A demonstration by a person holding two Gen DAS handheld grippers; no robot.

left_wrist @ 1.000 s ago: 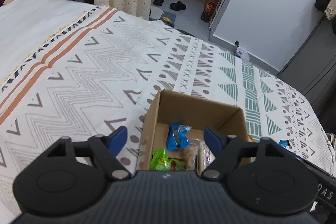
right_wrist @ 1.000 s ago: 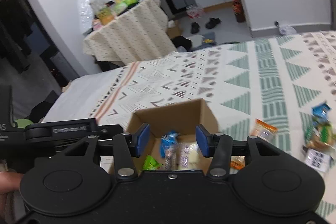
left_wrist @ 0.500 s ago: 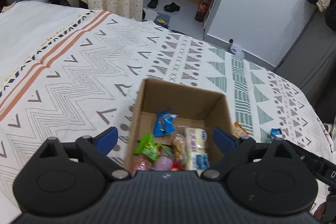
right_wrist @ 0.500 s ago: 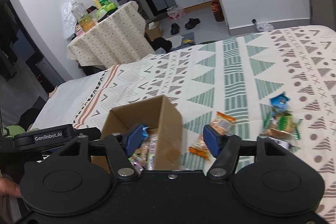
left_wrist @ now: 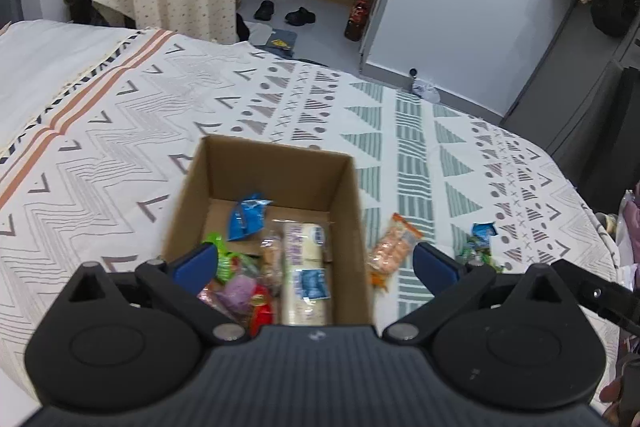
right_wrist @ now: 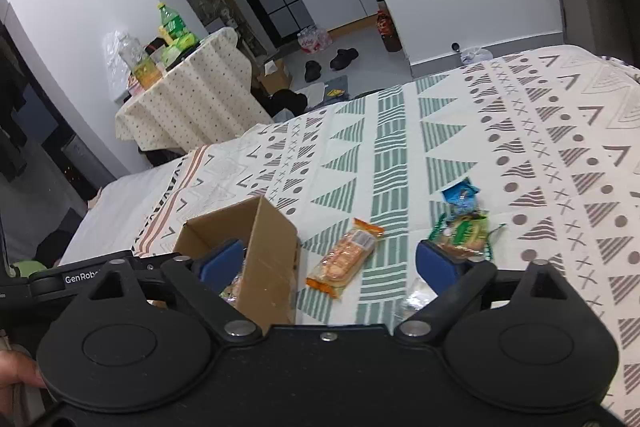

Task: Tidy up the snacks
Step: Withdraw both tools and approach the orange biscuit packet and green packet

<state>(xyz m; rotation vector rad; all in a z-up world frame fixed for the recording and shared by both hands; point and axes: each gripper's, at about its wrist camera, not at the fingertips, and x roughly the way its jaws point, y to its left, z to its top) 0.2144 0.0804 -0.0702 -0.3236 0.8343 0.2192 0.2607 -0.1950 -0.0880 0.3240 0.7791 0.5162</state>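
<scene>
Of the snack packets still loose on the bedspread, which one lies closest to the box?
The orange cracker packet, lying just beside the cardboard box. The green packet and the blue packet sit farther out.

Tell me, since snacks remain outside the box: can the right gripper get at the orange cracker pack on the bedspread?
Probably yes. The orange cracker pack lies flat in the open beside the cardboard box, ahead of the right gripper, whose jaws are opening with nothing between them. Nothing lies over it.

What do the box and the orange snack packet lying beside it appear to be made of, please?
Box: corrugated cardboard, matte brown, with raw cut edges and folded corners. Orange snack packet: probably thin glossy plastic film, clear in the middle so that the biscuits show, with crimped orange ends.
</scene>
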